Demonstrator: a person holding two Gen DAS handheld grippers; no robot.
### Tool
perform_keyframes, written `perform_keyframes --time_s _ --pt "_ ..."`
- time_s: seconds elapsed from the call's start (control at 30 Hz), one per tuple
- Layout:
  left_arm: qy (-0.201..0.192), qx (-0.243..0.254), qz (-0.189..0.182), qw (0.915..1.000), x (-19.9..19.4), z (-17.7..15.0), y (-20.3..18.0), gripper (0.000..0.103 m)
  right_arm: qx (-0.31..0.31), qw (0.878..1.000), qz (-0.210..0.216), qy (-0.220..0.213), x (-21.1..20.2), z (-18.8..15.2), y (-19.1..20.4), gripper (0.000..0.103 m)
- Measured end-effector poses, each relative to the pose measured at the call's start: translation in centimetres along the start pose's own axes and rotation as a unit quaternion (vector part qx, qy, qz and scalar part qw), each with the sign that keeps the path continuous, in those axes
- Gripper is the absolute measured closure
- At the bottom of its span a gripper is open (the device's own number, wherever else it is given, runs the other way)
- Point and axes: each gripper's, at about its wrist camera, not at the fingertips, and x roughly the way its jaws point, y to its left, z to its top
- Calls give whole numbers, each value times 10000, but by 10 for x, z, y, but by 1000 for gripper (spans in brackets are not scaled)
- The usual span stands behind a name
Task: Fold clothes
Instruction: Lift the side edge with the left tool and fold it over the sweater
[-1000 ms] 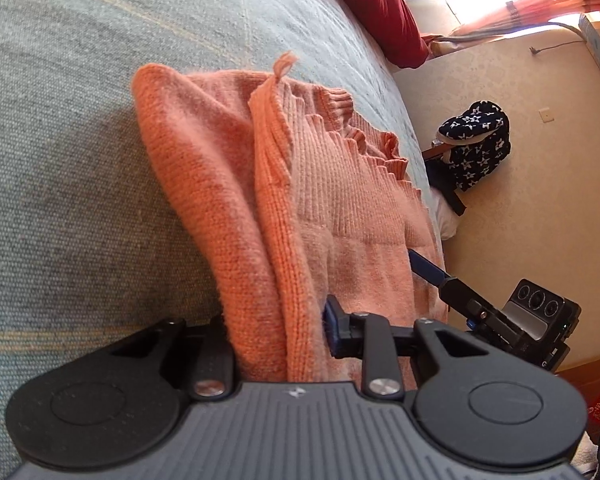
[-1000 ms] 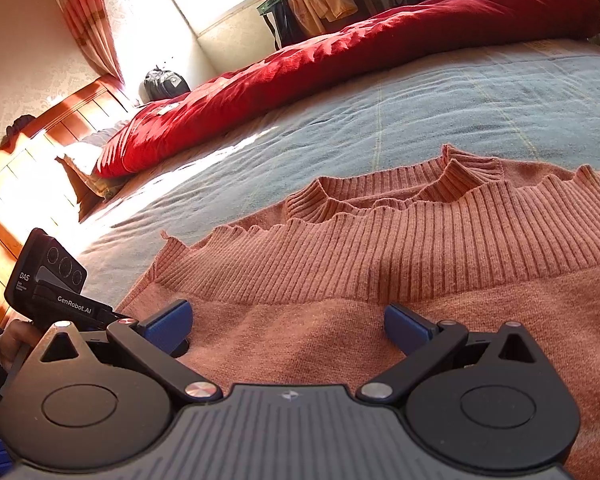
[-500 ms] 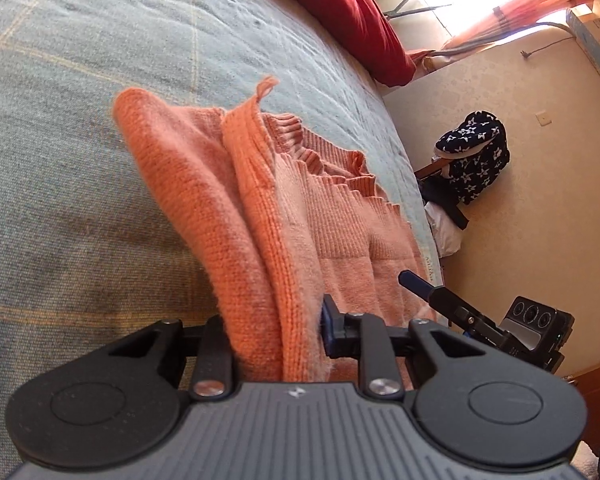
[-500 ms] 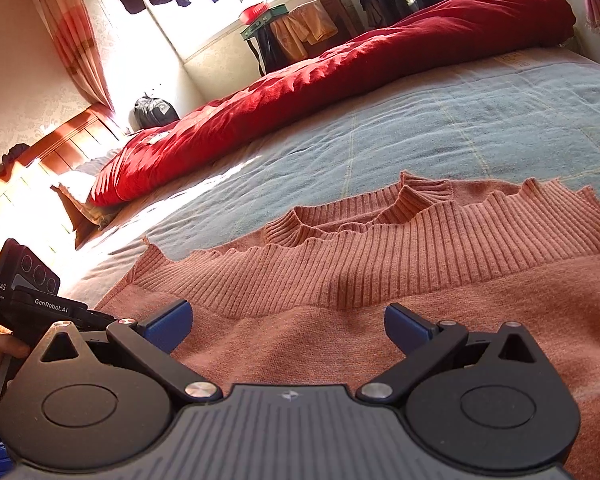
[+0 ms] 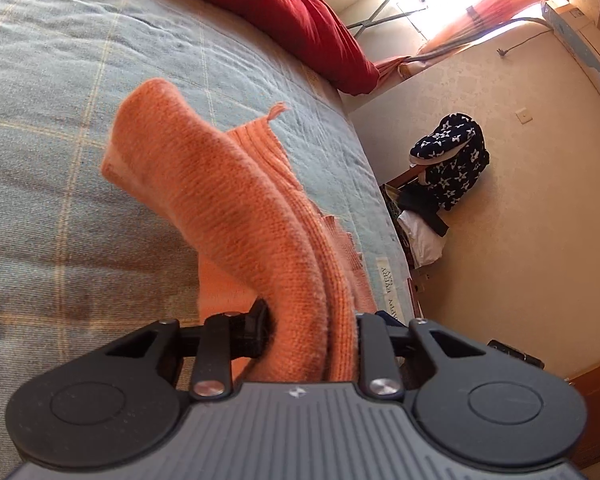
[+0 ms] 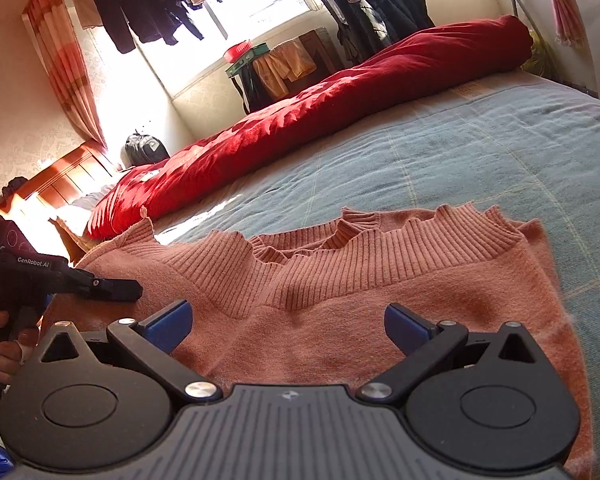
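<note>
Pinching a bunched fold of the orange knitted sweater (image 5: 236,216), the left gripper (image 5: 312,320) lifts that edge off the pale blue checked bedspread (image 5: 60,100). The rest lies flat there, ribbed hem toward the red quilt (image 6: 340,120). The right gripper (image 6: 288,324) hovers over it, jaws spread wide.

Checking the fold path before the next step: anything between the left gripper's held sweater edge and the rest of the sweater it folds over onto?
Nothing visible. The left gripper is shut on a bunch of the orange sweater, which lies flat on the blue bedspread. The right gripper hovers open over its near edge; that is the only thing above the cloth.
</note>
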Motion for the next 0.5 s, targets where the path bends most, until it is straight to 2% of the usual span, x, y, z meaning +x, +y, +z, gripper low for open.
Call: perform_keyframes --time_s 0.13,0.4,0.5 --pt "-103 -88 -46 9999 8 -8 -20 80 31 9998 -117 -151 -26 -2 -14 0" --pt "-315 -101 -436 9985 35 -12 -65 80 333 9981 -340 -391 -66 -8 -51 0" --pt "-181 -53 -291 9994 58 -13 -79 80 413 9972 -415 -462 -78 -10 -63 0"
